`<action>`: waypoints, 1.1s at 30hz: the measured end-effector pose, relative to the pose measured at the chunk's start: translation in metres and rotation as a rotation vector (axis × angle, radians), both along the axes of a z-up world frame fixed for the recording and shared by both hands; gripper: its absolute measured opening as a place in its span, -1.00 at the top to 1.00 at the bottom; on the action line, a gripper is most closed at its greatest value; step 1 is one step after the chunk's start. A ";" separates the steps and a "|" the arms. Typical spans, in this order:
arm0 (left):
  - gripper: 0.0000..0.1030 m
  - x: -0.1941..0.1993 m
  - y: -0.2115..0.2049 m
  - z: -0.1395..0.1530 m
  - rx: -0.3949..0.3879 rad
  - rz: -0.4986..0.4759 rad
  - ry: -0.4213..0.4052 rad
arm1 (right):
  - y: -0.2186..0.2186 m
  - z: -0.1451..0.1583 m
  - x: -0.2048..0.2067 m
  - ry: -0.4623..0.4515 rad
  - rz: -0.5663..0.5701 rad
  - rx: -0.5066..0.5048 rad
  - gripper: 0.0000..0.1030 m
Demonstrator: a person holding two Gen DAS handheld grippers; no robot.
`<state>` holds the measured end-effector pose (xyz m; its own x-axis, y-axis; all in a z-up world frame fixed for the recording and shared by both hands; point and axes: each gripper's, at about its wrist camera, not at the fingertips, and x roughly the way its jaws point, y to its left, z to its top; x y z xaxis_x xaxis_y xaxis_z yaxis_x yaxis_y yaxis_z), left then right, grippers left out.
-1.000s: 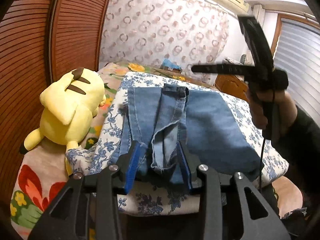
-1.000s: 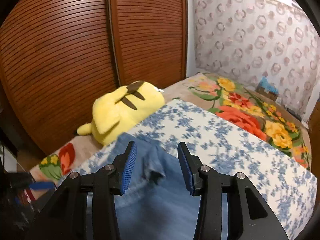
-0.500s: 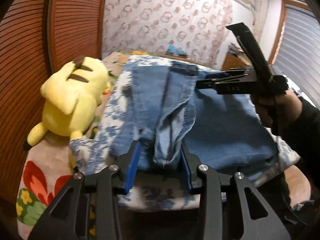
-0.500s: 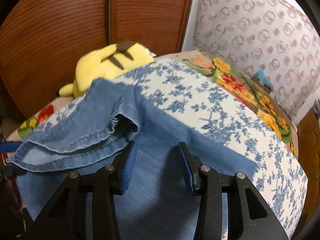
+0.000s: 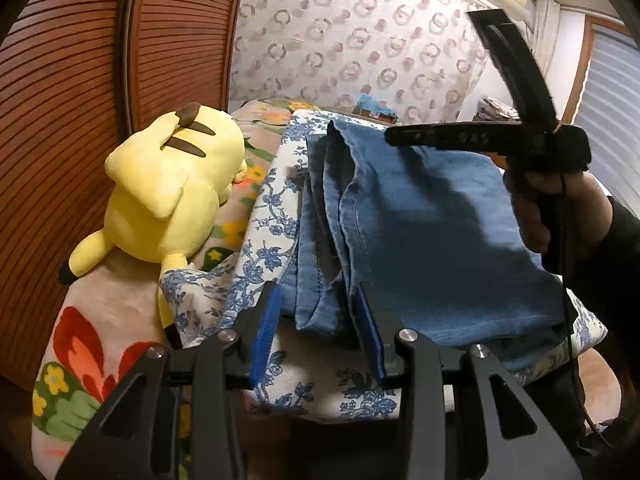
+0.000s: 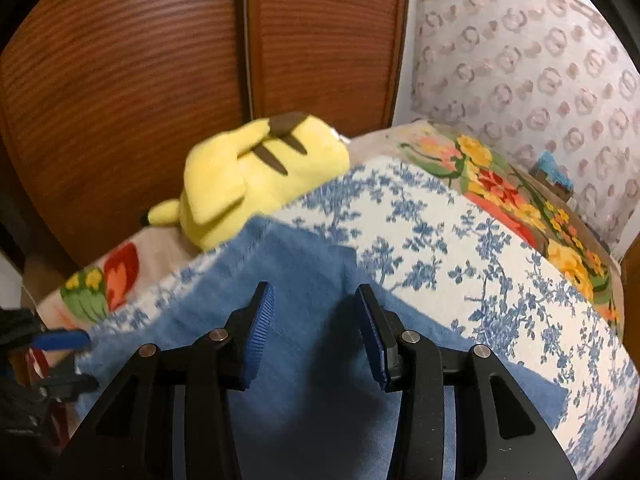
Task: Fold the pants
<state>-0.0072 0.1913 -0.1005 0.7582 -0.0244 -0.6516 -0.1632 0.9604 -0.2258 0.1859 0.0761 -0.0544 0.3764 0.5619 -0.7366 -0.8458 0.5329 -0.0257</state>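
Blue denim pants (image 5: 420, 232) lie folded lengthwise on a blue-flowered white cushion (image 5: 264, 216), with stacked leg edges along their left side. My left gripper (image 5: 316, 320) is open at the near end of the pants, its blue pads on either side of the leg hems (image 5: 316, 312). My right gripper (image 6: 316, 324) is open and empty above the flat denim (image 6: 296, 280). It also shows in the left wrist view (image 5: 472, 136), held in a hand over the far right of the pants.
A yellow plush toy (image 5: 168, 188) lies left of the cushion on a flowered blanket (image 5: 80, 344). Brown slatted doors (image 5: 80, 80) stand at the left. A patterned curtain (image 5: 360, 48) hangs behind the bed.
The raised fold of denim has been laid down and the pants now lie flatter. The right gripper has swung across above them. The left gripper stays at the hems.
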 end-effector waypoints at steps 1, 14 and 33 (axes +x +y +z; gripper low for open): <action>0.26 0.000 0.000 0.001 0.002 0.000 -0.003 | -0.003 0.004 0.000 0.005 -0.004 0.014 0.17; 0.26 0.002 -0.027 0.032 0.058 -0.051 -0.062 | -0.111 0.046 -0.028 0.024 -0.111 0.128 -0.16; 0.26 0.026 -0.102 0.021 0.065 -0.226 -0.013 | -0.215 -0.024 -0.064 0.145 -0.317 0.092 -0.23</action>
<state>0.0191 0.0890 -0.0790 0.7465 -0.1522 -0.6477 0.0598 0.9849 -0.1626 0.1222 -0.1391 -0.0780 0.4380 0.5004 -0.7468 -0.6292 0.7640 0.1429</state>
